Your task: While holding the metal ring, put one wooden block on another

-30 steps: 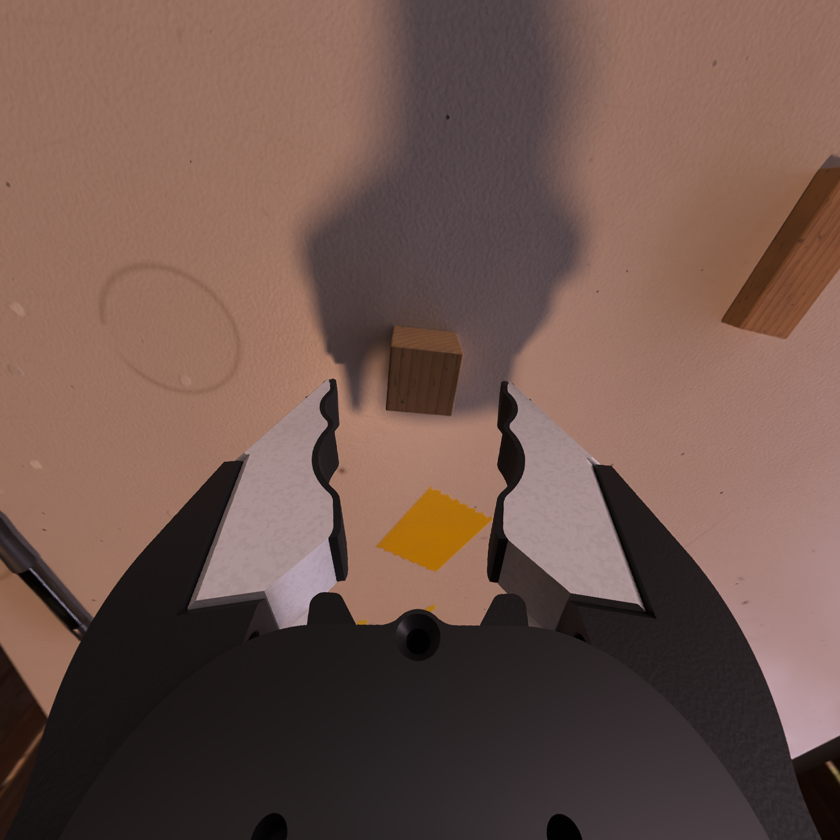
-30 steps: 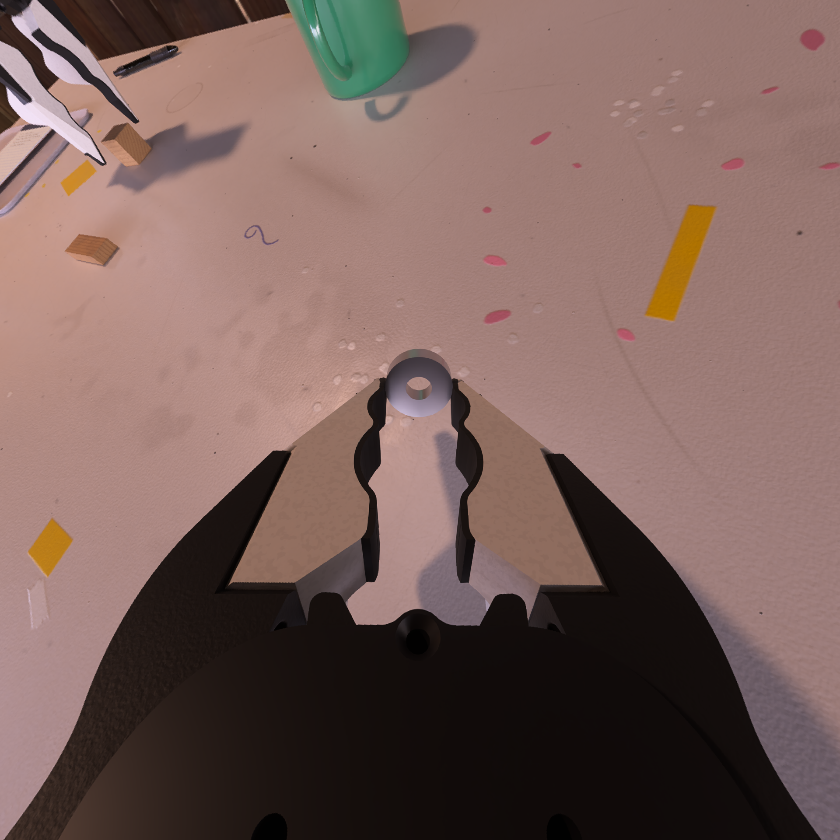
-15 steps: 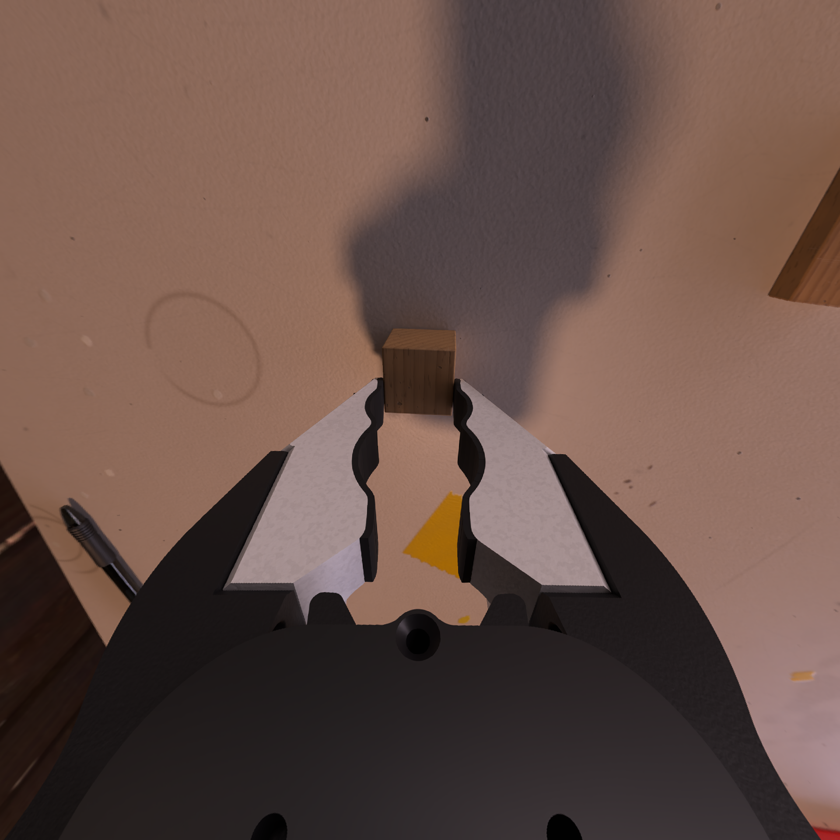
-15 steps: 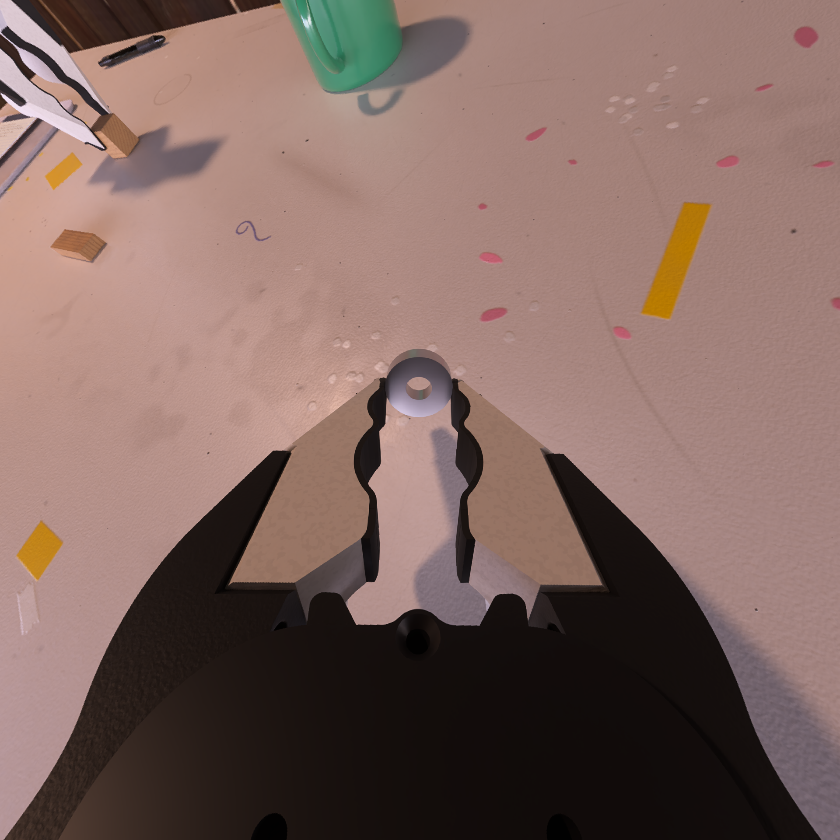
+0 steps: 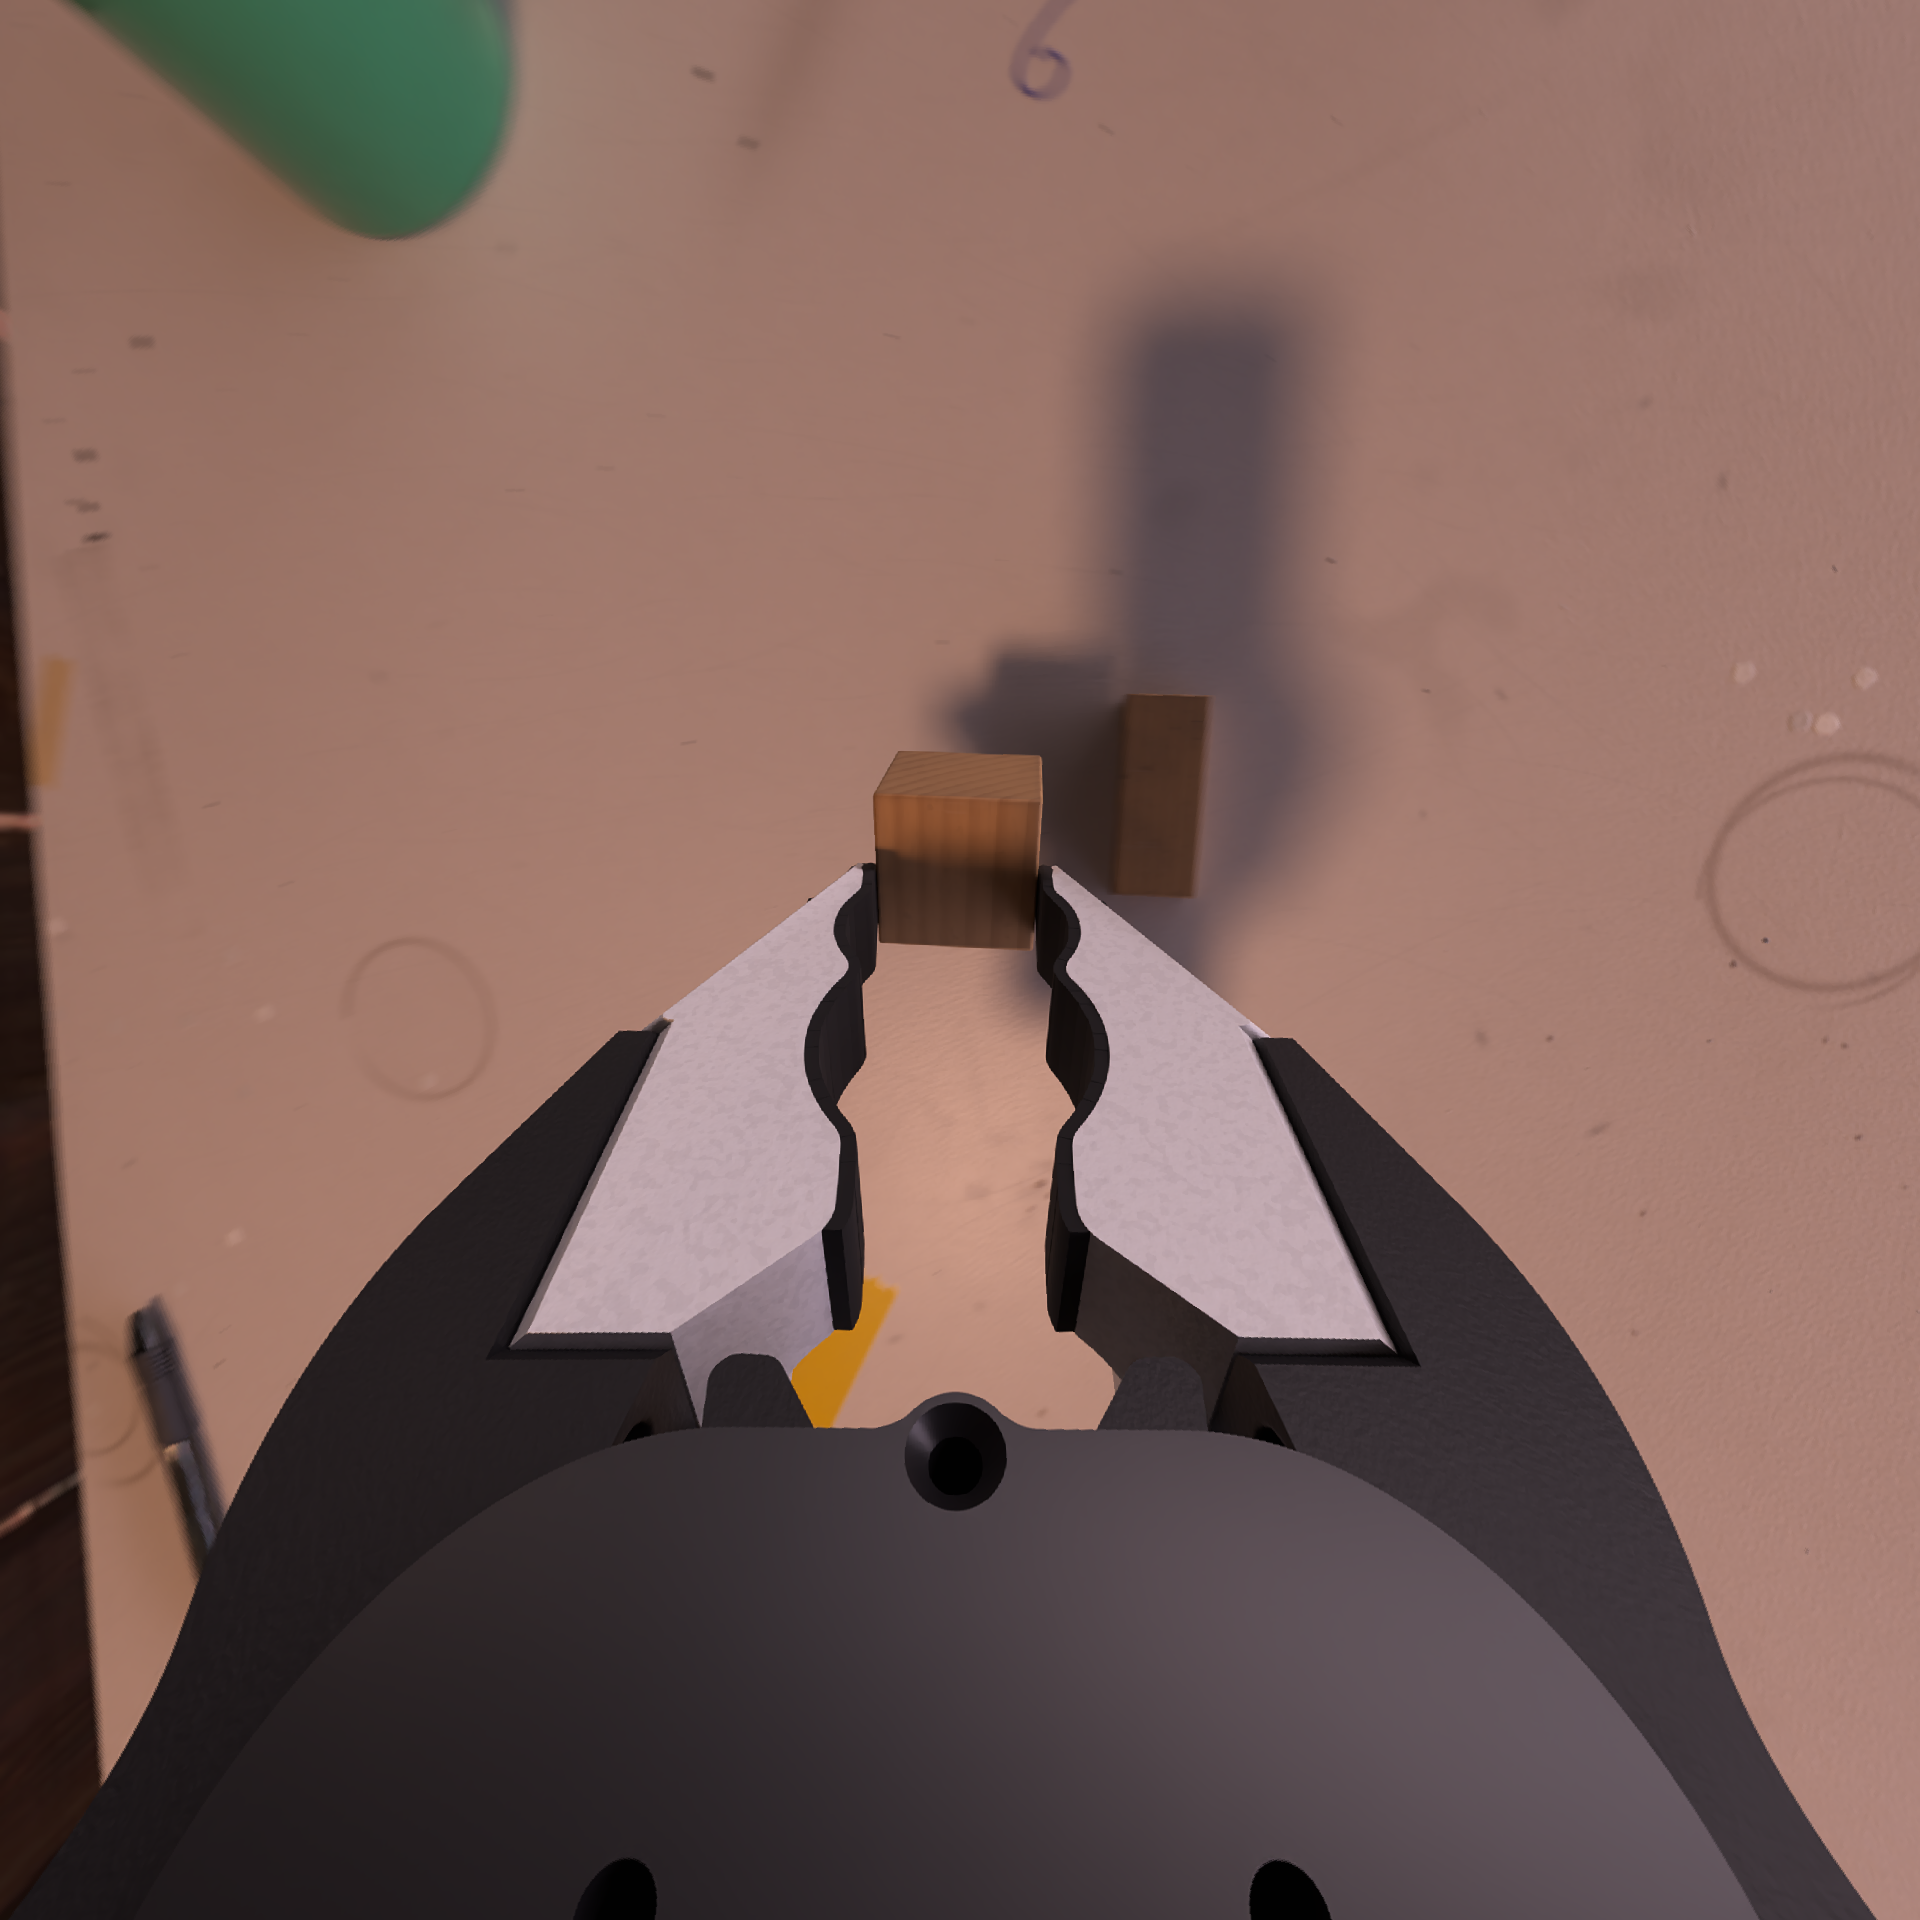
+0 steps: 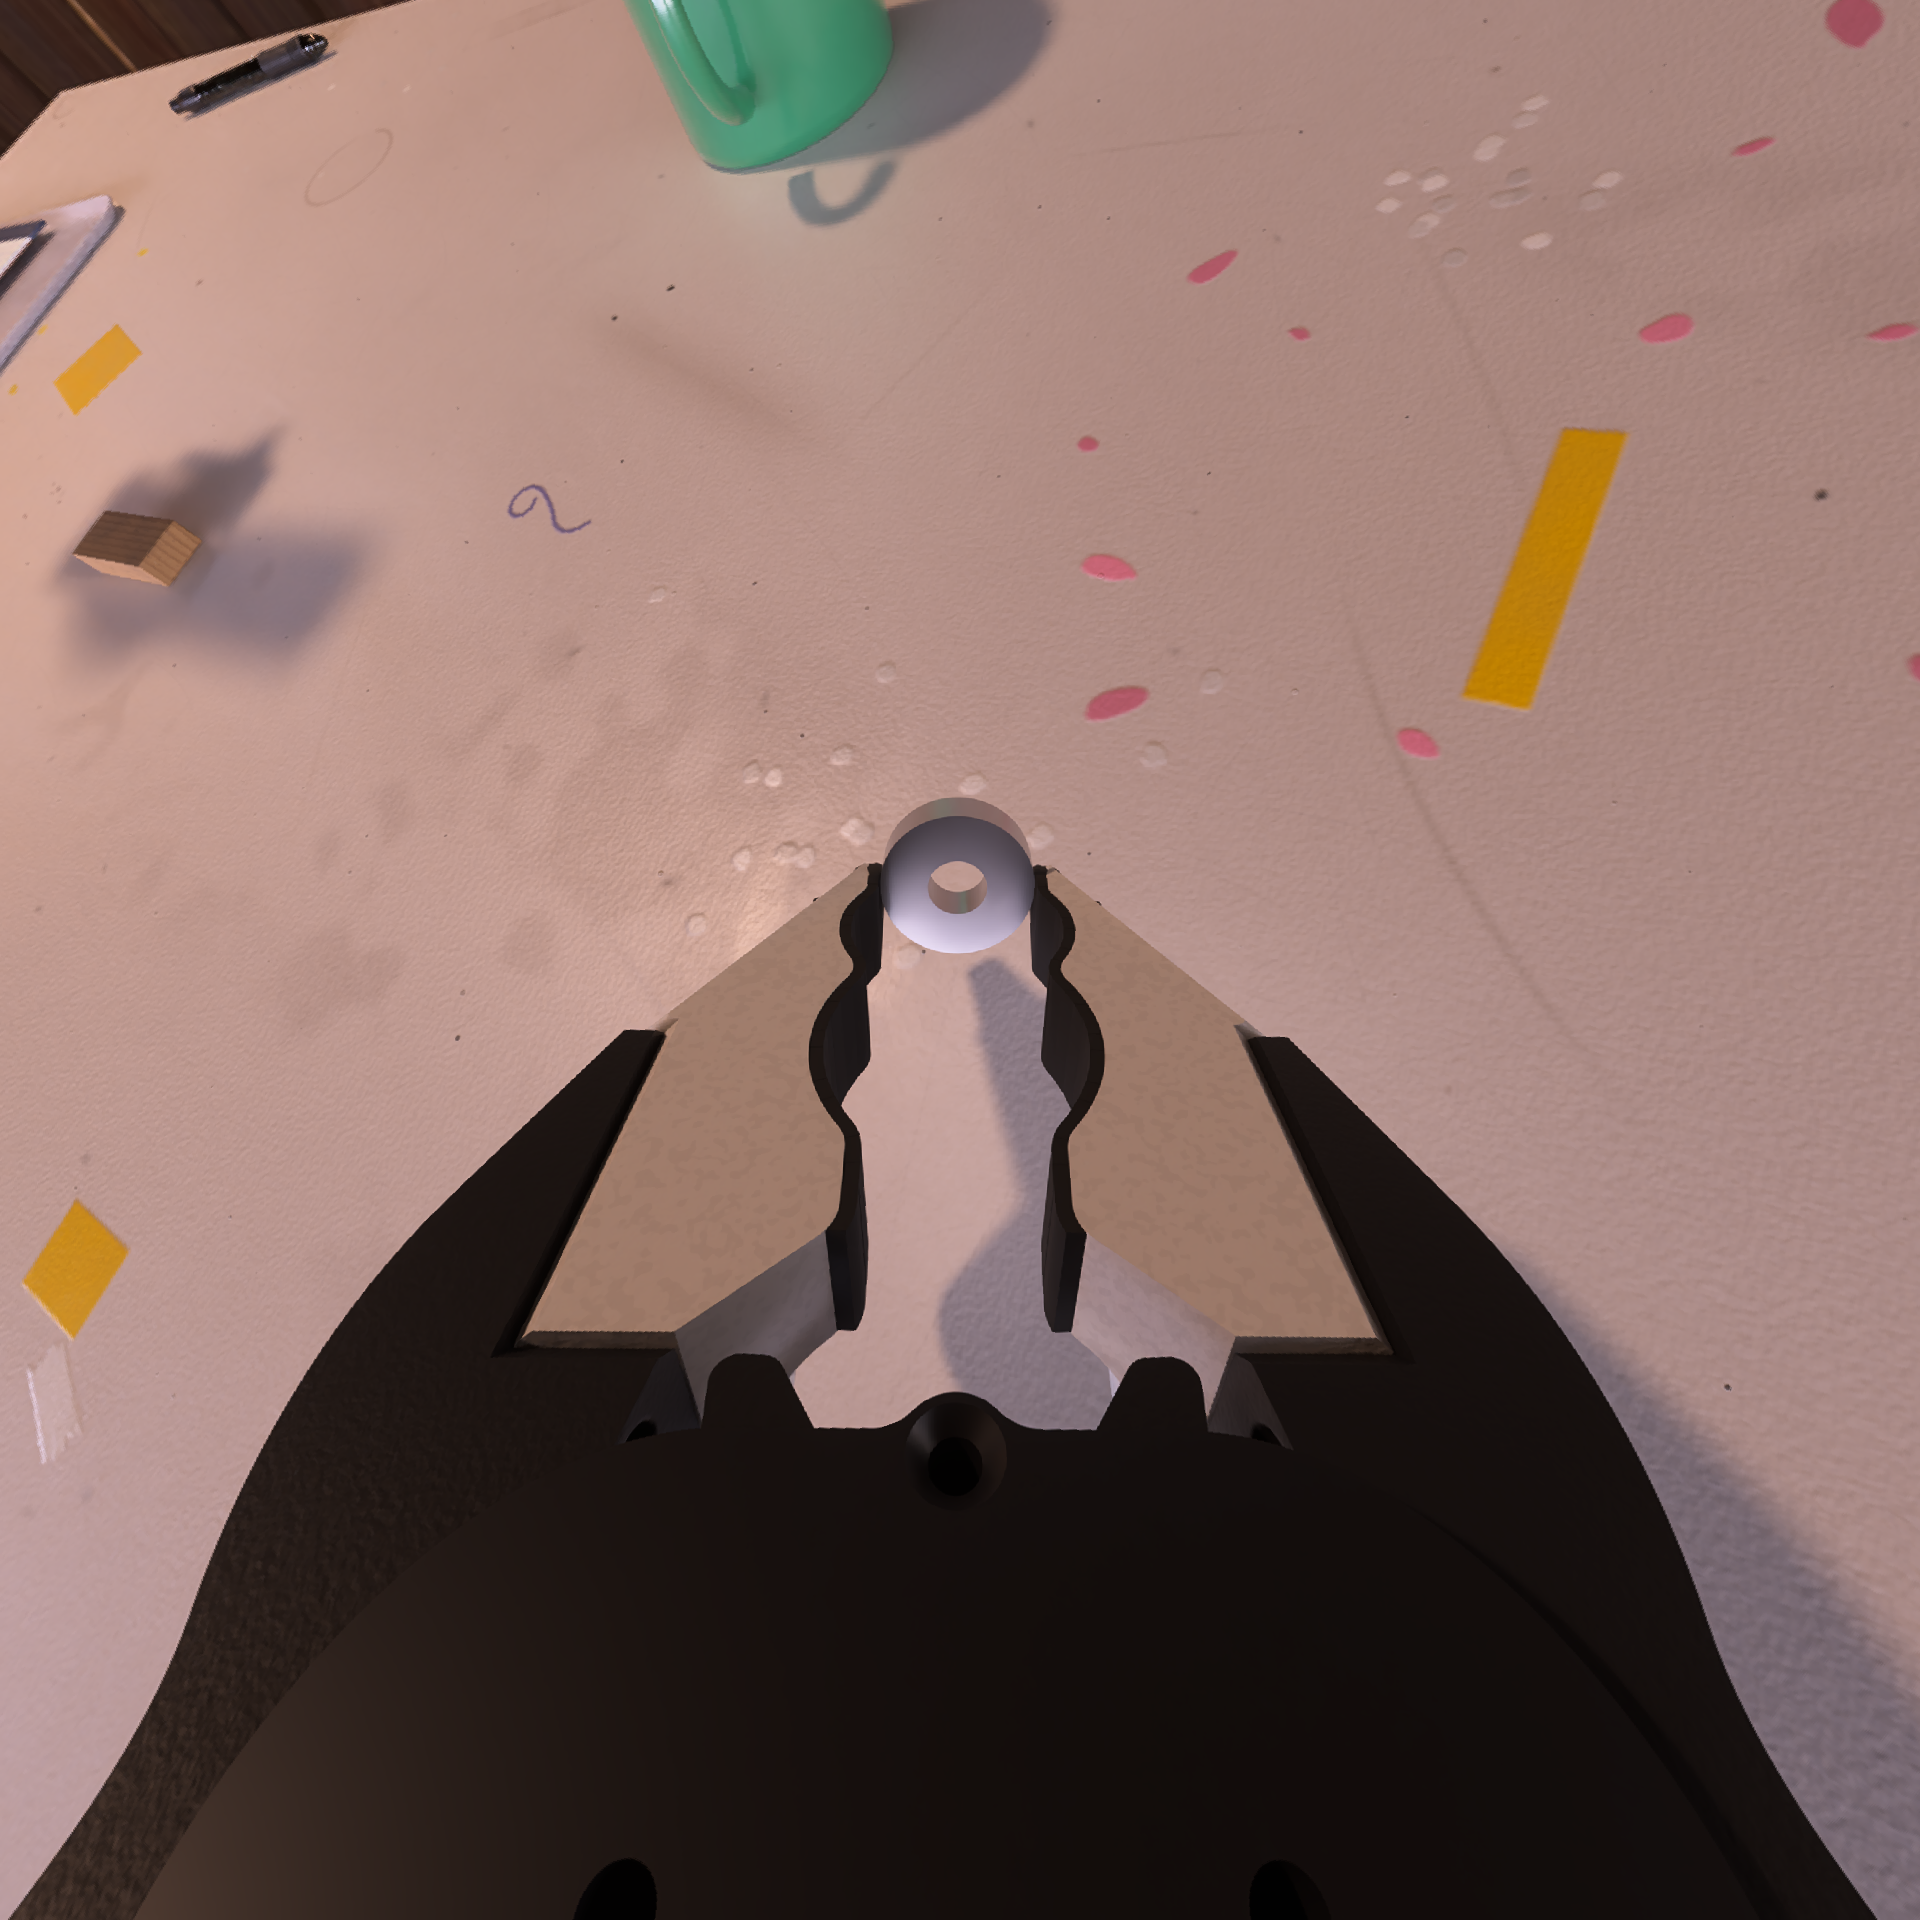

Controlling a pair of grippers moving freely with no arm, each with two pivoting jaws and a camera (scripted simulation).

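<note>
Beside the flat block (image 5: 1161, 795), green mug (image 5: 312, 99).

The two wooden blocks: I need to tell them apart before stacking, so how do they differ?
The cube-shaped wooden block is gripped between the left gripper fingertips; the flat oblong wooden block lies free on the table. The cube looks squarer and thicker, the oblong one longer and thinner. Both are light, grained wood.

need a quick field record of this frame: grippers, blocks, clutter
left gripper: shut on cube block, lifted off the table
right gripper: shut on metal ring, hole facing the camera
flat block: lying on the table, beyond and right of the cube block, in shadow
stack: not yet made
clutter: green mug, black pen, yellow tape strip
</note>
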